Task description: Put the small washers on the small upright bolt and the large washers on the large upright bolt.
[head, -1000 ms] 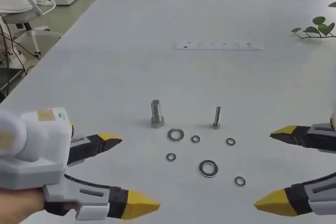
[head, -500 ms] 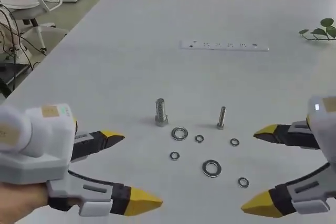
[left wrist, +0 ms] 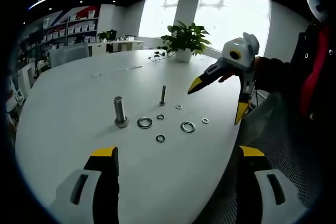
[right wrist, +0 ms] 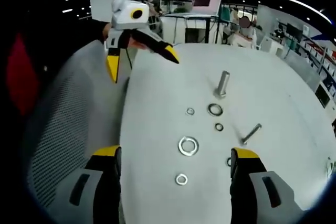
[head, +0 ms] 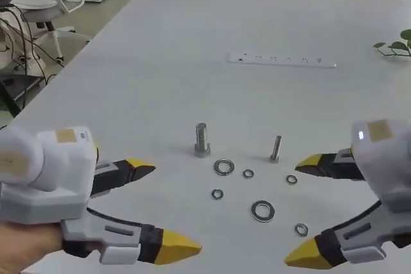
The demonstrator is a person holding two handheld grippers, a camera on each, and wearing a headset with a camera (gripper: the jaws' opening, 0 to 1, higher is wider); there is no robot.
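White table (head: 192, 62): large bolt (head: 201, 140) and small bolt (head: 276, 149) upright mid-frame; large washers (head: 223, 167), small washers (head: 248, 173) loose, flat, just below. Left gripper (head: 173, 207), right gripper (head: 294, 213): jaws spread wide, empty, flanking. Recommend: pinch one washer by rim, lower squarely.

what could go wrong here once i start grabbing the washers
The small washer lies flat, so the open right gripper may skid it away instead of gripping it. It sits near the small bolt, which a jaw could tip. A large washer lies among small ones, so a size mix-up is possible.
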